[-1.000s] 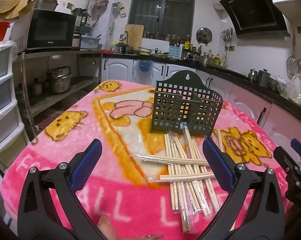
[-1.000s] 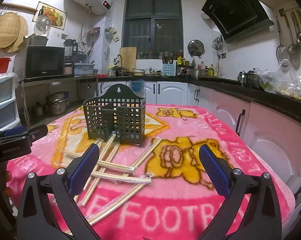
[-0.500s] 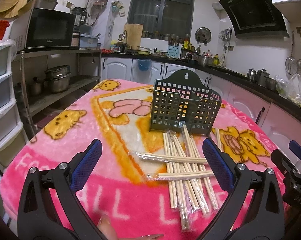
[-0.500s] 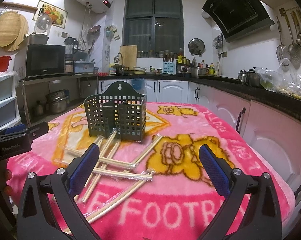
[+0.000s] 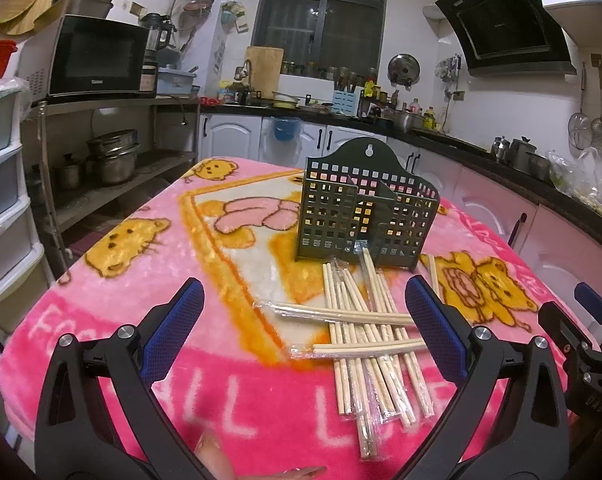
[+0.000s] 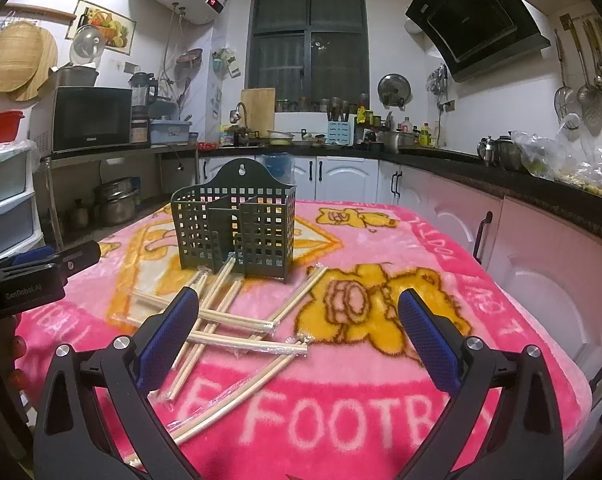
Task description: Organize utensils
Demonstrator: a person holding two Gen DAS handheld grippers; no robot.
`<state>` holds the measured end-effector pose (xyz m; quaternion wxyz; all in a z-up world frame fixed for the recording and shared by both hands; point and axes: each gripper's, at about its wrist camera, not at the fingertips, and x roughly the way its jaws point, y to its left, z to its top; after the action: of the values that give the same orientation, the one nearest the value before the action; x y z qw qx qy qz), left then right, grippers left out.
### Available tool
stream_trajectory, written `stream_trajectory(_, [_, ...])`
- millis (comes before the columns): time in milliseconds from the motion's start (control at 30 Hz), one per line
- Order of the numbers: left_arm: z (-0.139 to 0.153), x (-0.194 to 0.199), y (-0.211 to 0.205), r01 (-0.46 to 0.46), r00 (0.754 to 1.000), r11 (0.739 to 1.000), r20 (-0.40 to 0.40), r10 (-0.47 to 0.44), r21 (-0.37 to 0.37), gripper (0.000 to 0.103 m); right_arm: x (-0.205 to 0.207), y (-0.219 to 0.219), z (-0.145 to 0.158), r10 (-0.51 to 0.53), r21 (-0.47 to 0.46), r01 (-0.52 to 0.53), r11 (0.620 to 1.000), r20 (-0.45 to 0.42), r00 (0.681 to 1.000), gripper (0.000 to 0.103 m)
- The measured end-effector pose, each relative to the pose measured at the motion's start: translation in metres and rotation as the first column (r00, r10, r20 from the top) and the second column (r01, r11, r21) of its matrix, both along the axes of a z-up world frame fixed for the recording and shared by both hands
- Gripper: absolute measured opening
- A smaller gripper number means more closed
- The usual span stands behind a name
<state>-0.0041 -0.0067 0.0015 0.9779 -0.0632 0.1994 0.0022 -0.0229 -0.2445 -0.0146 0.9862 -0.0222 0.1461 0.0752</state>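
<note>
A dark green perforated utensil holder (image 5: 365,208) (image 6: 237,232) stands upright in the middle of the pink blanket-covered table (image 5: 141,280). In front of it lies a loose pile of plastic-wrapped wooden chopsticks (image 5: 365,328) (image 6: 229,320), some crossing the others. My left gripper (image 5: 305,332) is open above the near edge of the table, with the chopstick pile between and beyond its blue pads (image 5: 173,332). My right gripper (image 6: 295,338) is open too, to the right of the pile, with nothing between its fingers. Each gripper shows at the edge of the other's view.
A metal shelf with a microwave (image 5: 97,60) and pots stands left of the table, next to plastic drawers (image 5: 1,184). A dark counter with white and pink cabinets (image 6: 541,240) runs along the back and right. Bare blanket (image 6: 401,248) lies right of the holder.
Both views have shifted slightly: the holder and chopsticks sit a little nearer and lower in frame. Nothing on the table has moved, and both grippers stay open.
</note>
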Motion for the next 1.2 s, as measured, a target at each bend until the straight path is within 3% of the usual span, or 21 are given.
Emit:
stream_trajectory(467, [0.0,0.002,0.006,-0.012,1.0,1.0,-0.017,0.012,-0.017,0.093,0.007,0.007,-0.002,0.032,-0.015,-0.033,0.999,-0.042,0.999,0.097])
stream_trajectory(800, [-0.008,0.018,0.028,-0.055,0.994,0.998,-0.096,0.051,-0.035,0.093,0.034,0.014,0.0,0.079,-0.008,-0.08,0.997,-0.115,0.99,0.097])
stream_trajectory(1033, [-0.02,0.039,0.04,-0.012,0.981,0.995,-0.195,-0.008,-0.101,0.093,0.061,0.018,-0.002,0.115,-0.012,-0.12,0.993,-0.197,0.974,0.097])
stream_trajectory(1200, [-0.029,0.056,0.042,0.053,0.962,0.979,-0.252,-0.103,-0.199,0.093,0.089,0.012,-0.003,0.1,0.005,-0.102,0.995,-0.278,0.955,0.097])
